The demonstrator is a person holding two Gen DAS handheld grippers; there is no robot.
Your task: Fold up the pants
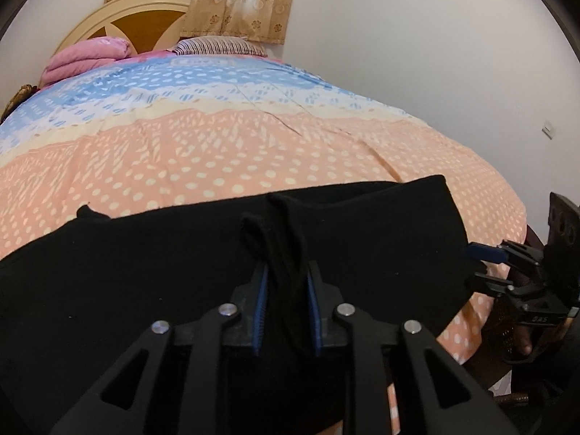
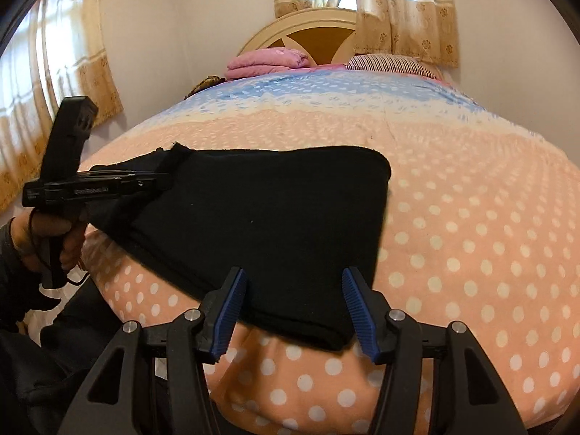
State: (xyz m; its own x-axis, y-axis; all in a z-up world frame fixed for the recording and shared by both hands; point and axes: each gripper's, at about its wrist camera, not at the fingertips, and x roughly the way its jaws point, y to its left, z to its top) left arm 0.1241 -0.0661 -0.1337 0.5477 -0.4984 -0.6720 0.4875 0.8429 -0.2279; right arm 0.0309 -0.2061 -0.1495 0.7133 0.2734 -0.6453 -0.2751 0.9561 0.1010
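Observation:
Black pants (image 1: 163,272) lie folded across the near end of the bed; in the right wrist view they form a broad black panel (image 2: 261,217). My left gripper (image 1: 286,279) is shut on a bunched black fold of the pants, which rises between its blue pads. It shows at the left of the right wrist view (image 2: 159,179), at the pants' left corner. My right gripper (image 2: 295,282) is open, its blue pads either side of the pants' near edge. It shows at the right edge of the left wrist view (image 1: 485,253).
The bed has a peach, cream and blue dotted cover (image 2: 471,217). A pink folded quilt (image 2: 268,61) and a striped pillow (image 2: 391,63) lie by the headboard (image 2: 308,32). Curtains (image 2: 398,11) hang behind. White walls stand to the sides.

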